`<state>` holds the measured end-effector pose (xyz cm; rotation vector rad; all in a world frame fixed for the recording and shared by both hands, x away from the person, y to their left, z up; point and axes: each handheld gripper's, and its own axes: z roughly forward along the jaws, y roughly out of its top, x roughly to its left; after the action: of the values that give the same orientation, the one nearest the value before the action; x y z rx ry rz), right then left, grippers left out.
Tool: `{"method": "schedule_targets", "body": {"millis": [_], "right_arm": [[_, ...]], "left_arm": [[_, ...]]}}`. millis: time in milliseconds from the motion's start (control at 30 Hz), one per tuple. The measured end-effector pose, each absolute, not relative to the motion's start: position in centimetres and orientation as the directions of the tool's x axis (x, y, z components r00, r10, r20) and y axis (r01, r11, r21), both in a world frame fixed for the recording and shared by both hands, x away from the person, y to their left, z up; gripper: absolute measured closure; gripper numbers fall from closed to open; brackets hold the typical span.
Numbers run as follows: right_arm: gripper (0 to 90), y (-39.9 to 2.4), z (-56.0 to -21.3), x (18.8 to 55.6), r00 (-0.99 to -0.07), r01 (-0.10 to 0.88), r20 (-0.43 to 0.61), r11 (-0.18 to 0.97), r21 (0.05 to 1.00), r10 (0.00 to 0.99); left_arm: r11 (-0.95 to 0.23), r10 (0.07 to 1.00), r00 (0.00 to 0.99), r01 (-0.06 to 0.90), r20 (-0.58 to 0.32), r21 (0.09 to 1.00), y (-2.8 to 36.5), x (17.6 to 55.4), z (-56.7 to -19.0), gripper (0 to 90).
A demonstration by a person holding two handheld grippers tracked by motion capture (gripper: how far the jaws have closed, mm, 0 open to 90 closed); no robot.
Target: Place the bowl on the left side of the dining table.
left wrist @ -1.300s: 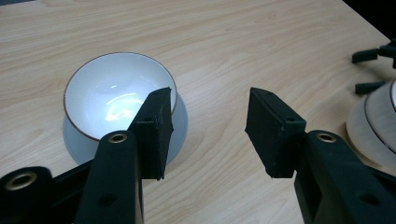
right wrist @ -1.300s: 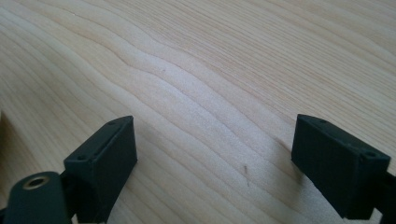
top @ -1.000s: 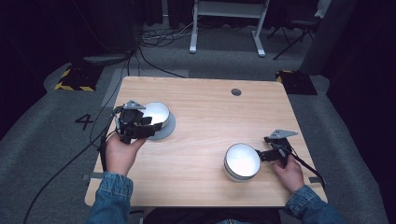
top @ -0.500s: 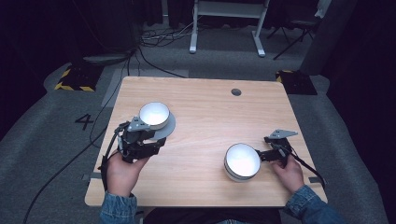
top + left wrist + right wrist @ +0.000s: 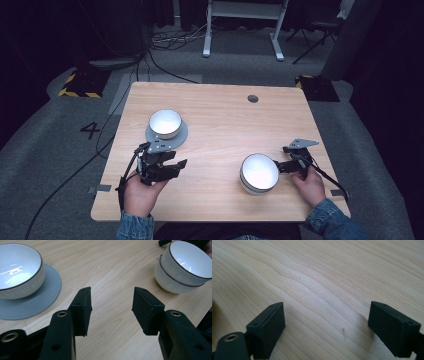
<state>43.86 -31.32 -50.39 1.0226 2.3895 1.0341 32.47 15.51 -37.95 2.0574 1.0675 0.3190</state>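
Observation:
A white bowl [image 5: 165, 121] with a dark rim stands on a round grey plate [image 5: 181, 135] at the table's left; in the left gripper view the bowl [image 5: 17, 272] and plate [image 5: 42, 300] lie at the left. My left gripper [image 5: 172, 160] [image 5: 111, 293] sits just in front of the plate, open, with bare wood between its jaws. Two stacked white bowls [image 5: 259, 172] [image 5: 185, 265] stand at the right. My right gripper [image 5: 284, 159] [image 5: 327, 306] rests beside that stack, open over bare wood.
The wooden table [image 5: 225, 115] has a small round cable hole [image 5: 253, 98] near its far edge. Cables [image 5: 100, 150] trail off the left side to the grey floor. A white desk frame [image 5: 240, 30] stands beyond the table.
My left gripper has drawn back from the bowl on the grey plate toward the near edge, leaving the bowl standing there. The right gripper and the stacked bowls have stayed put.

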Motion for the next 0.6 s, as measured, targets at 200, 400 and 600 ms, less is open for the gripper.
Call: {"method": "schedule_targets", "body": {"millis": [200, 400, 600], "right_arm": [[14.2, -31.3, -50.4, 43.9, -0.682, 0.481, -0.026, 0.475, 0.736, 0.731], [14.2, -31.3, -50.4, 43.9, -0.681, 0.482, -0.025, 0.475, 0.736, 0.731], [14.2, -31.3, -50.4, 43.9, -0.682, 0.482, -0.026, 0.475, 0.736, 0.731]], "left_arm": [[-0.380, 0.754, 0.644, 0.589, -0.130, 0.713, 14.1, 32.9, -39.5, 49.2], [-0.415, 0.732, 0.668, 0.594, -0.135, 0.689, 12.9, 33.5, -41.0, 48.8], [-0.441, 0.719, 0.678, 0.616, -0.154, 0.652, 12.2, 34.2, -42.5, 48.0]]}}
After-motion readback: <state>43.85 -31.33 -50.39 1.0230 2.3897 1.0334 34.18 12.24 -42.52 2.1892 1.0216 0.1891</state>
